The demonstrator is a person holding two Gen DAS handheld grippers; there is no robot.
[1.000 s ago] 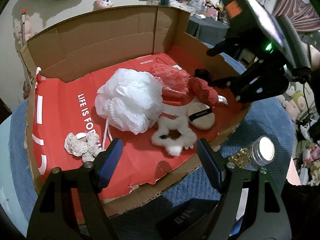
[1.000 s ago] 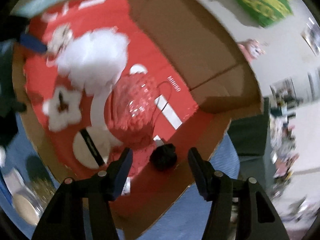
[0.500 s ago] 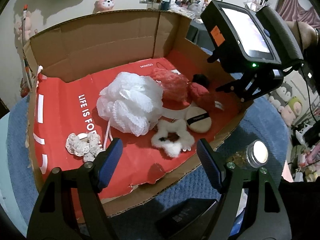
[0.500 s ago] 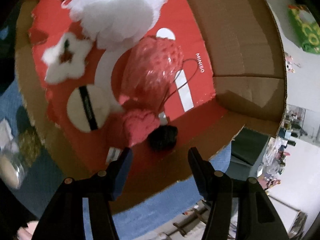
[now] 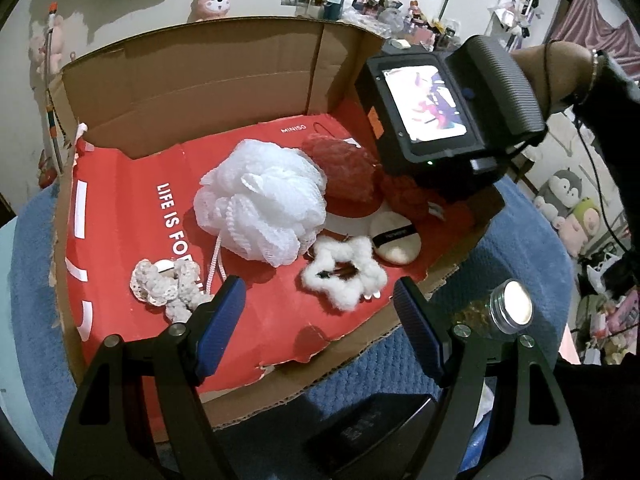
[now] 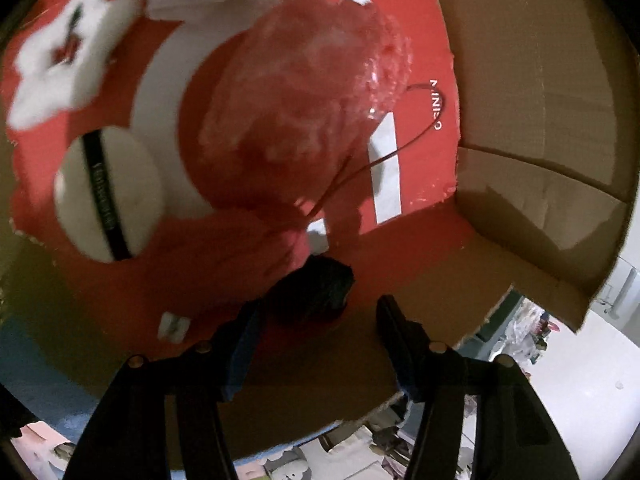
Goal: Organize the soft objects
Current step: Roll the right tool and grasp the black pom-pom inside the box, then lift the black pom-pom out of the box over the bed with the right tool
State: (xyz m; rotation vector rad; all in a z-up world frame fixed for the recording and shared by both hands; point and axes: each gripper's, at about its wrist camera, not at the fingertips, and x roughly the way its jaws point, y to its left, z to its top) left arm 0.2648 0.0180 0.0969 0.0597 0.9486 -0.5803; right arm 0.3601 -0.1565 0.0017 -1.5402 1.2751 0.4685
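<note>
A cardboard box (image 5: 208, 92) lined with red paper holds a white mesh bath pouf (image 5: 262, 204), a red mesh pouf (image 5: 344, 176), a red knitted item (image 5: 416, 196), a round powder puff (image 5: 394, 236), a white fluffy star scrunchie (image 5: 344, 276) and a cream crochet scrunchie (image 5: 168, 286). My left gripper (image 5: 318, 308) is open over the box's front edge. My right gripper (image 6: 320, 316) is open, low in the box's right corner, with a small black soft item (image 6: 316, 288) by its left finger. The right wrist view also shows the red pouf (image 6: 304, 108) and the powder puff (image 6: 108, 192).
The box stands on a blue towel-like cover (image 5: 520, 248). A small glass jar with a silver lid (image 5: 512, 306) stands outside the box at the right. A black device (image 5: 372, 432) lies in front of the box. Plush toys and clutter fill the room behind.
My right gripper has dropped lower into the box's right corner, closing on the black item. My left gripper has barely moved.
</note>
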